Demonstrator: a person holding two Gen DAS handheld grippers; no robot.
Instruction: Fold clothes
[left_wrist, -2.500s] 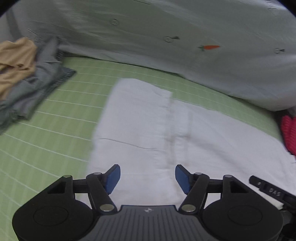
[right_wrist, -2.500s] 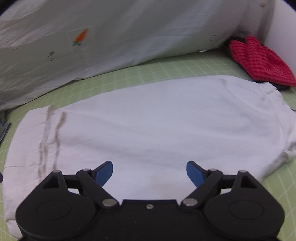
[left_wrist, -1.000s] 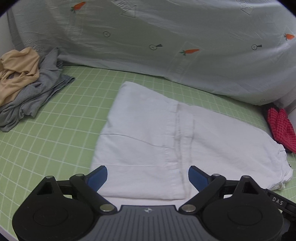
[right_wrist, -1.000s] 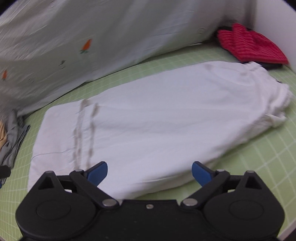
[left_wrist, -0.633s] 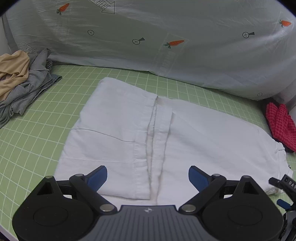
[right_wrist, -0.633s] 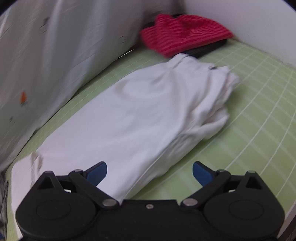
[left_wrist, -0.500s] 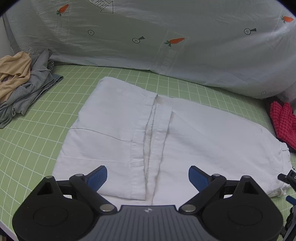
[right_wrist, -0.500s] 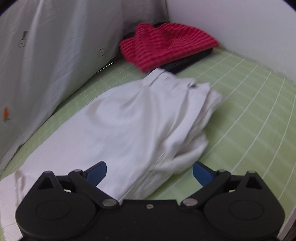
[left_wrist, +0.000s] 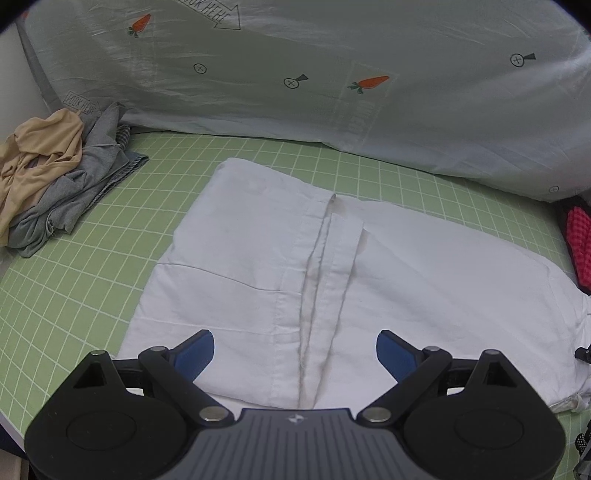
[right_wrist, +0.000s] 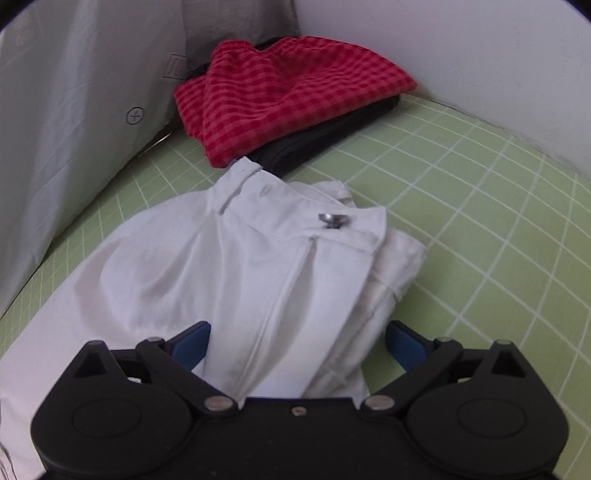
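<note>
On the left wrist view, my left tool hangs with its blue pads wide apart and nothing between them, looking down at the pair of white cotton trousers lying flat on the green gridded mat. They are already doubled lengthwise, and their hemmed cuffs lie folded back across the middle, grey with wear along the stitching. A crumpled heap of tan and grey garments sits well apart at the far left, against a pale carrot-print sheet.

Over on the right wrist view, my right tool is at the waistband end, where a small metal clasp shows. Its jaws are closing, with the thick bunched side edge of the trousers between them, but the pads do not yet look pressed in. A folded red-checked cloth rests on something dark just beyond.

I judge we are at the grasp for the next crosswise fold. The next move calls for pinching all layers at the waist, since the stacked cloth could slip apart.
</note>
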